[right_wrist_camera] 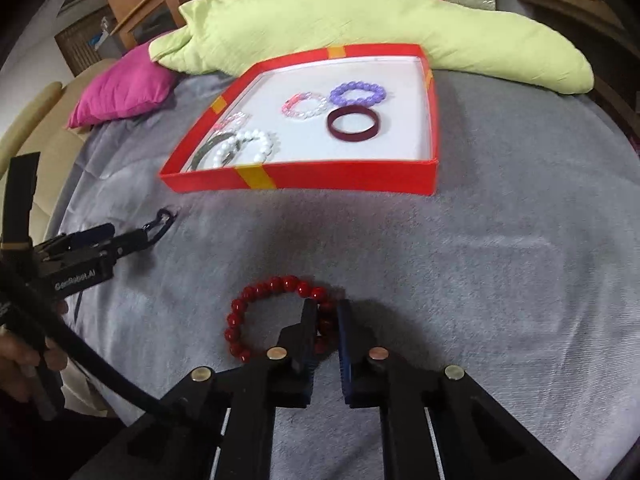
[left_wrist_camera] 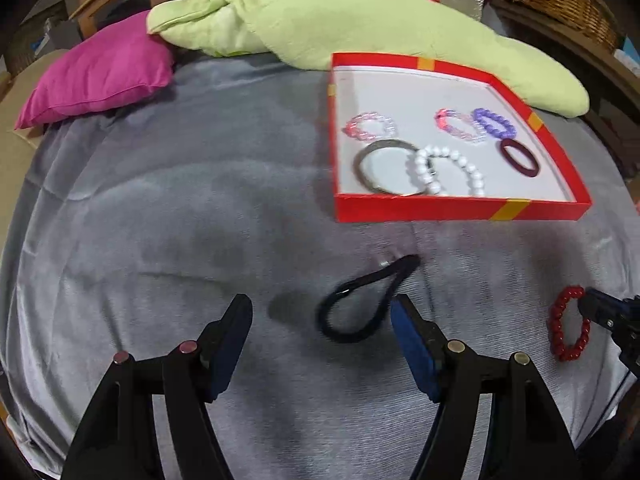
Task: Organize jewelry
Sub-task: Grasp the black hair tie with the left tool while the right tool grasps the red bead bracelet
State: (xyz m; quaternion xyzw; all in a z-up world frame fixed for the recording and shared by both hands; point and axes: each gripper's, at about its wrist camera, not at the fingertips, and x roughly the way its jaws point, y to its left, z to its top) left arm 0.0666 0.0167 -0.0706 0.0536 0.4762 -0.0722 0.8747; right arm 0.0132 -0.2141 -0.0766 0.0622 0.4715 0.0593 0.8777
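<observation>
Grey bedding carries, from left to right, the wide-open left gripper (left_wrist_camera: 322,312) straddling the black hair tie (left_wrist_camera: 362,300), the red box (right_wrist_camera: 336,182) beyond, and the right gripper (right_wrist_camera: 325,314) pinching the red bead bracelet (right_wrist_camera: 276,314), best lifted straight up.

In the right wrist view, the right gripper (right_wrist_camera: 325,312) covers part of the red bead bracelet (right_wrist_camera: 256,300), so the beads between its fingers barely show. The box's red wall (right_wrist_camera: 208,172) hides the lower parts of the grey bangle (right_wrist_camera: 208,148) and the pale pink bracelet (right_wrist_camera: 232,120). The left gripper (right_wrist_camera: 132,236) covers most of the black hair tie (right_wrist_camera: 164,220). In the left wrist view that tie (left_wrist_camera: 360,300) looks smeared, and the picture's edge cuts off the right gripper (left_wrist_camera: 608,312).
</observation>
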